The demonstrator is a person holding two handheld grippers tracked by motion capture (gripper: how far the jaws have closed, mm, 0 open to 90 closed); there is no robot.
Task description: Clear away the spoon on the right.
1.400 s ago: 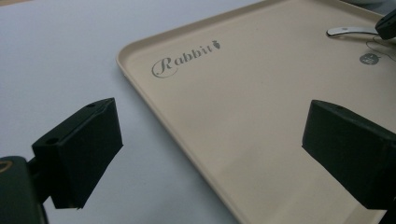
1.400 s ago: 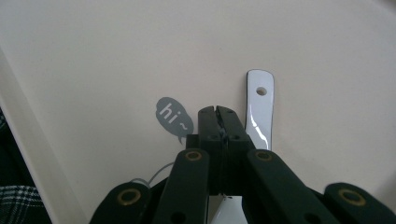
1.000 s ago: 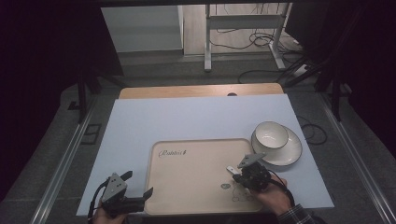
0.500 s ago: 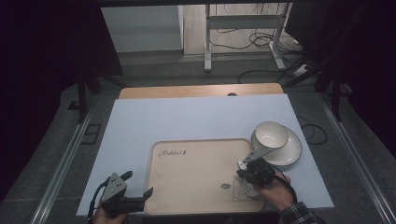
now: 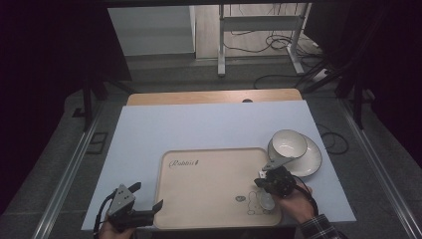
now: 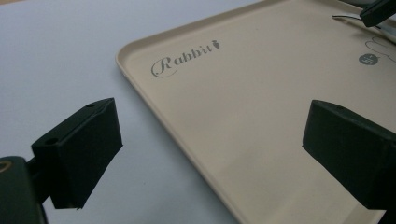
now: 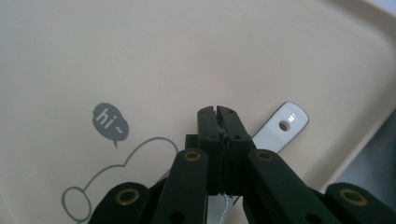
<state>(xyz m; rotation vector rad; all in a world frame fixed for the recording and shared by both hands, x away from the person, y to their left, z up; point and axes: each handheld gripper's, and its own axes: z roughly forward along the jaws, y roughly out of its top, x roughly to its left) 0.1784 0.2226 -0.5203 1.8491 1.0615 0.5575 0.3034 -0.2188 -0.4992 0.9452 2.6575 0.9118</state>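
Two handheld grippers work at a worktop (image 5: 199, 129) covered by a pale sheet, on which a beige tray (image 5: 209, 174) lies near the front edge. The tray carries the printed word "Rabbit" at its far left corner and a line drawing of a rabbit with a grey "hi~" speech bubble near its front right corner.

Left gripper (image 5: 147, 206): held low at the front left of the worktop, its jaws spread wide apart and grasping nothing. In the left gripper view (image 6: 210, 154) one jaw stands over the bare sheet and the other over the tray floor, so the tray's left rim passes between them.

Right gripper (image 5: 263, 178): held over the front right part of the tray, above the rabbit drawing. In the right gripper view (image 7: 218, 116) its jaws are pressed together on the handle of a white spoon (image 7: 282, 127); the handle end, pierced by a small hole, projects beyond the jaws to the right, close to the tray's rim. Whether the spoon touches the tray floor cannot be told.

A white bowl (image 5: 287, 144) sits tilted on a white saucer (image 5: 311, 162) on the sheet, just beside the tray's far right corner. The right hand (image 5: 293, 201) enters from the bottom edge in a checked sleeve.
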